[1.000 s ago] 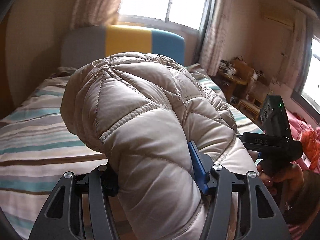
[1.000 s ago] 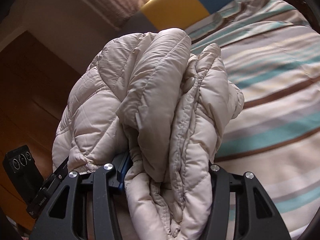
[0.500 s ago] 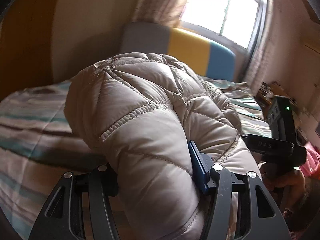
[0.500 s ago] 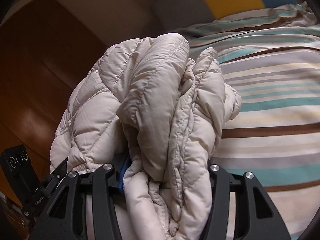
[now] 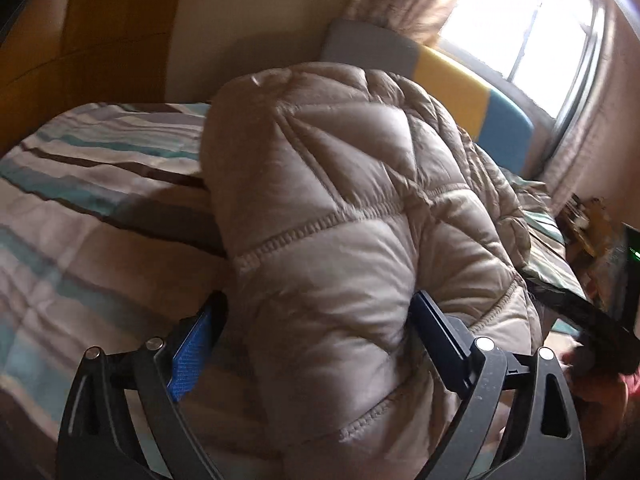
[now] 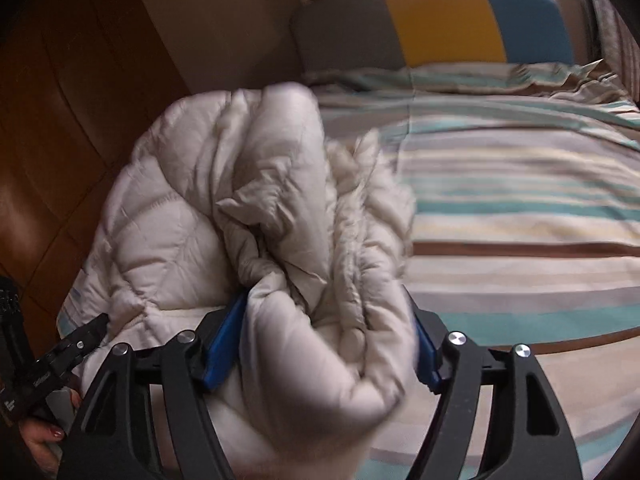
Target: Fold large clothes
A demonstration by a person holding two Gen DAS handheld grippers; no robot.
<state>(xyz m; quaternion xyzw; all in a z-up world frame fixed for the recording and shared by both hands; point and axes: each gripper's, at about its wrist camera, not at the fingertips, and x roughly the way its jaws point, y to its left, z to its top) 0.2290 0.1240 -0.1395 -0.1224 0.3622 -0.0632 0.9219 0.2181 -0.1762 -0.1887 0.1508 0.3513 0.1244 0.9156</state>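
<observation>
The padded jacket [image 5: 340,216], bunched into a thick folded bundle, lies between the jaws of both grippers, with its far end reaching out ahead of them over the striped bed [image 5: 80,184]. The left gripper [image 5: 316,344] is opening: its left blue pad stands clear of the cloth with a gap showing, while the right pad is just beside the jacket or barely touching it, so nothing is pinched there any more. The right gripper [image 6: 320,340] is opening too; the crumpled end of the jacket [image 6: 280,208] fills the space between its jaws and both pads still sit against the puffed cloth, though whether they press on it I cannot tell through the blur. The step in hand looks like the set-down: the folded bundle is being let go onto the bed, towards the headboard [image 6: 440,20] ahead of the jaws. The next move, as I judge it, calls for drawing both grippers straight back so the pads do not drag the folds open, then checking whether the springy padding unrolls and needs pressing flat.
</observation>
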